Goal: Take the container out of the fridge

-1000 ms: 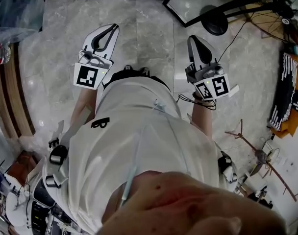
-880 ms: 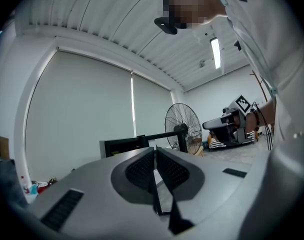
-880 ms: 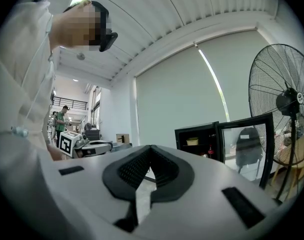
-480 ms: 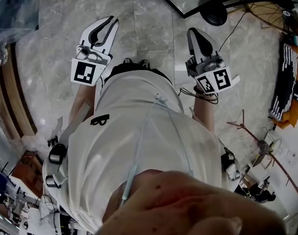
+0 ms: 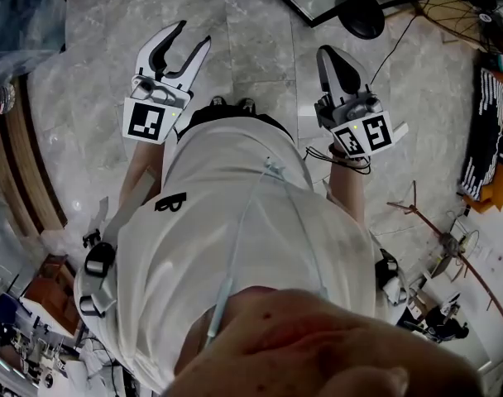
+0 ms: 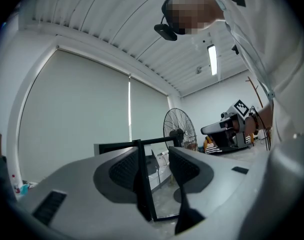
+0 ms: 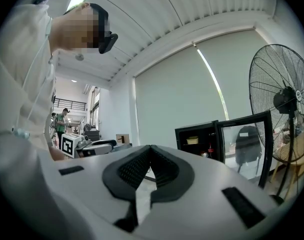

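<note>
1. Count: two grippers, held over the marble floor [image 5: 260, 48]. Each carries one marker cube: left cube [image 5: 146, 122], right cube [image 5: 363, 139].
2. Left gripper [image 5: 195, 33]: jaws part-way apart and opening. Its own view shows nothing between the pads [image 6: 184, 166].
3. Right gripper [image 5: 328, 52]: jaws brought together, tips meeting, nothing between them. Its own view confirms this.
4. One fridge [image 7: 198, 127]: small and black, with its glass door [image 7: 244, 149] swung open.
5. One container [image 7: 193, 140]: yellowish, on the upper shelf inside the fridge, well apart from both grippers. Smaller items sit on the shelf below, too small to identify.
6. One fan [image 7: 284, 104]: a pedestal type, standing just beside the fridge door.
7. View differences:
   - Only the right gripper view shows the fridge interior and the container, plus a second person [image 7: 59, 119] far back.
   - The head view shows only the fan's base [image 5: 361, 25] and cage edge.
   - The left gripper view shows a black-framed pane [image 6: 142, 184] behind its jaws, possibly the fridge door, though I cannot confirm it.
</note>
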Motion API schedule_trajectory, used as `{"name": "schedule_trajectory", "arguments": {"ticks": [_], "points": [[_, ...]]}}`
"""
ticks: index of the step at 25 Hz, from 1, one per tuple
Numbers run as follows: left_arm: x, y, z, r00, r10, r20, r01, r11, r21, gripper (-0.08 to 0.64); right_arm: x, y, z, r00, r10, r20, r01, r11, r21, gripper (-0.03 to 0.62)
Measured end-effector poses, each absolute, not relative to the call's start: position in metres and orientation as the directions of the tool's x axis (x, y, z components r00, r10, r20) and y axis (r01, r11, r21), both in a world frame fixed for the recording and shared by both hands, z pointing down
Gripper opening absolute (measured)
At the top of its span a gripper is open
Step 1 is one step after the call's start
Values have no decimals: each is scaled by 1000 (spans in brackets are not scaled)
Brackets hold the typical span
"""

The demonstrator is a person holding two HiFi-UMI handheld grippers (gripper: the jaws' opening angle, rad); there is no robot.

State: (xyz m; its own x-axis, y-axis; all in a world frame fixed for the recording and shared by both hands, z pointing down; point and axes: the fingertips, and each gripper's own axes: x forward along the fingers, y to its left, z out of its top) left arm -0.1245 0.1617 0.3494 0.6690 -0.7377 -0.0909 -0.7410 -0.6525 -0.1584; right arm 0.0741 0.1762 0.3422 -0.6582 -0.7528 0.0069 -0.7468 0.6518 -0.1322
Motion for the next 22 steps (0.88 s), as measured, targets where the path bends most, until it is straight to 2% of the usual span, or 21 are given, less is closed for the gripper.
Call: {"name": "schedule_trajectory", "arguments": {"ticks": [6,11,22], "points": [[-121,163,347,676,-731,-95,-735,-660,-152,213,76,178,341,-655,-756,9,-750,648,-135,15],[-120,164,345,669,-737,-96,-742,-654,-150,217,75,180,339,-661,-750,8,-745,655,-128,17],[-132,155,343,596,-797,-102,-801,-581,-141,313,70,179,334,-683,-731,1,-725,677,-125,15]]}}
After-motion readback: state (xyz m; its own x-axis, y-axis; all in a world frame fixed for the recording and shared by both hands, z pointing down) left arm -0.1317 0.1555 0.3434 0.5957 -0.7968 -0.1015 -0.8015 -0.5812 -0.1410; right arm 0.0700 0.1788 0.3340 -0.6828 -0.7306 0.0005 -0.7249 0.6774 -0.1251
